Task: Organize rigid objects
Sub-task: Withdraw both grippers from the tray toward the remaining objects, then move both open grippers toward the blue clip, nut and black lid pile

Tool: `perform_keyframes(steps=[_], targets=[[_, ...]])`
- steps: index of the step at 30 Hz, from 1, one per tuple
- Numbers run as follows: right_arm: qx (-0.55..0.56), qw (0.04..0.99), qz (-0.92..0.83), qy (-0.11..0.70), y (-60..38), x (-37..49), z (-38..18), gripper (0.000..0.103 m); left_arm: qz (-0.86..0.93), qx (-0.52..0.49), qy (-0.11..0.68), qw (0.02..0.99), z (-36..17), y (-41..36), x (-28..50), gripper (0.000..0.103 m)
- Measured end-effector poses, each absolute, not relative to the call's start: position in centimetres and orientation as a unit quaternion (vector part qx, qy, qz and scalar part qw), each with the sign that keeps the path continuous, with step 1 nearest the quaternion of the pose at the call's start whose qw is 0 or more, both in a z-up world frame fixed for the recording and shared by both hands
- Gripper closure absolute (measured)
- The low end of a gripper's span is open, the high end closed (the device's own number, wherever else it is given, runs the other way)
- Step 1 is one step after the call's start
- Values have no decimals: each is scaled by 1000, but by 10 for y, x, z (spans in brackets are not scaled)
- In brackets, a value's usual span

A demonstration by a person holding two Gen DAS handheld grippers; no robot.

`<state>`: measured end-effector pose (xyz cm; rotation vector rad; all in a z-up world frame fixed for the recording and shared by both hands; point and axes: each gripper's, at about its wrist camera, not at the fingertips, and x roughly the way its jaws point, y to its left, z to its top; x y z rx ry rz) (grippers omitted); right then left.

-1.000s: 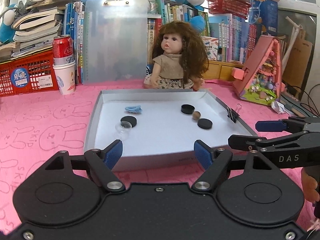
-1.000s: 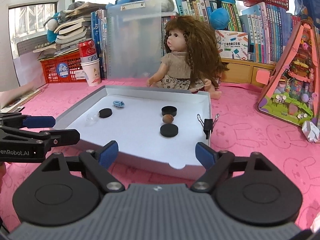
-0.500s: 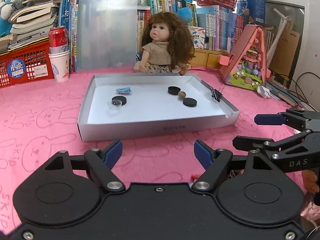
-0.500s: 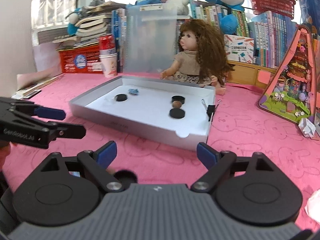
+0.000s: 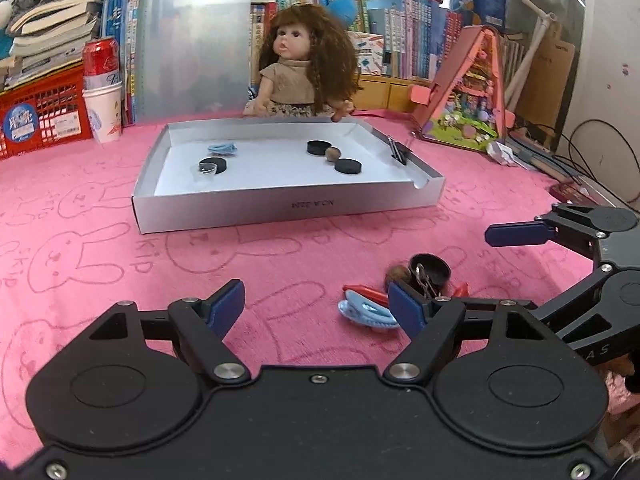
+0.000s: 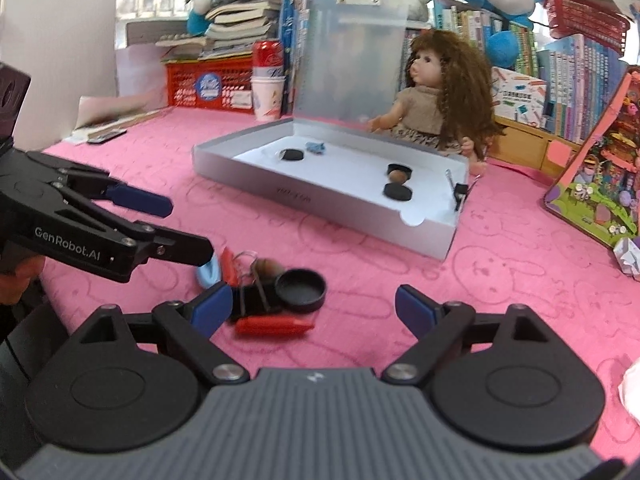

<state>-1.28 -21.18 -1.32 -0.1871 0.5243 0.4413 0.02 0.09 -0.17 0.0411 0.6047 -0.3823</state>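
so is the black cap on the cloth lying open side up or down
Open side up: the black cap shows a raised rim around a hollow inside, resting on the pink cloth.

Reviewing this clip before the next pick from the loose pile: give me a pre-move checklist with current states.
1. Left gripper open and empty: ok.
2. Right gripper open and empty: ok.
3. Grey tray has free floor space: ok.
4. Black round lid in the pile is unobstructed from above: ok.
5. Binder clip free of the red clip: cannot tell, they overlap.
6. The grippers are apart from each other: ok.
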Motion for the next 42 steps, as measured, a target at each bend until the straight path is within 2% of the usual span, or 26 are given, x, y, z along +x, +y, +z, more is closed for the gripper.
perform_keyframes(steps=[5, 22, 28, 42], targets=[[-117, 926, 238, 268, -208, -15, -16, 11, -198, 50, 289, 935, -6, -7, -8, 26], [-116, 922, 255, 267, -205, -23, -21, 41, -214, 52, 293, 930, -13, -16, -11, 27], [-92, 926, 247, 272, -209, -22, -21, 49, -218, 57, 290, 930, -14, -18, -11, 27], [-77, 928, 242, 274, -210, -20, -21, 46, -220, 57, 287, 931, -18, -19, -13, 34]])
